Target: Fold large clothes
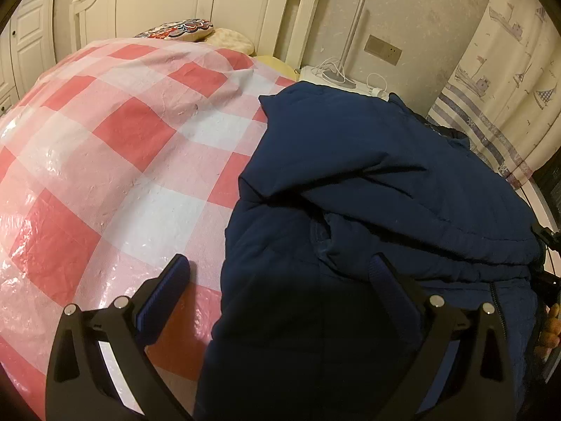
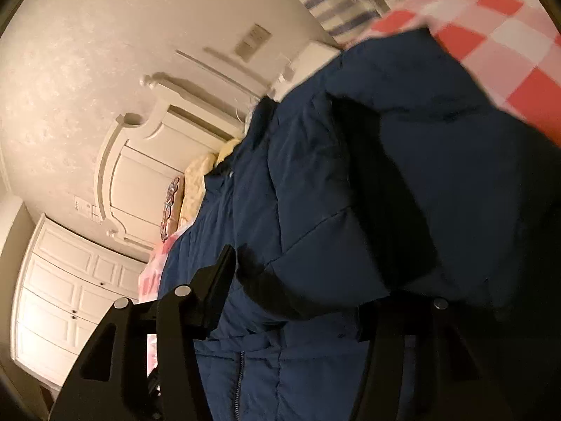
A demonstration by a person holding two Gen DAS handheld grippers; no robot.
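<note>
A navy padded jacket (image 1: pixel 385 175) lies on a bed covered by a red, pink and white checked plastic sheet (image 1: pixel 115 133). A sleeve or flap is folded across its upper part. My left gripper (image 1: pixel 280 266) is open, straddling the jacket's near left edge: its left finger (image 1: pixel 168 287) rests over the sheet, the right finger (image 1: pixel 392 280) over the jacket. In the right wrist view the image is rotated and the jacket (image 2: pixel 350 193) fills the frame. My right gripper (image 2: pixel 315 280) is open close over the jacket, its right finger partly hidden by cloth.
A white headboard (image 1: pixel 228 3) and pillows (image 1: pixel 196 31) stand at the bed's far end. A white bedside stand with a lamp and cables (image 1: pixel 340 73) is beside it. A curtain (image 1: pixel 508 70) hangs at right. White wardrobe doors (image 2: pixel 70 298) show in the right wrist view.
</note>
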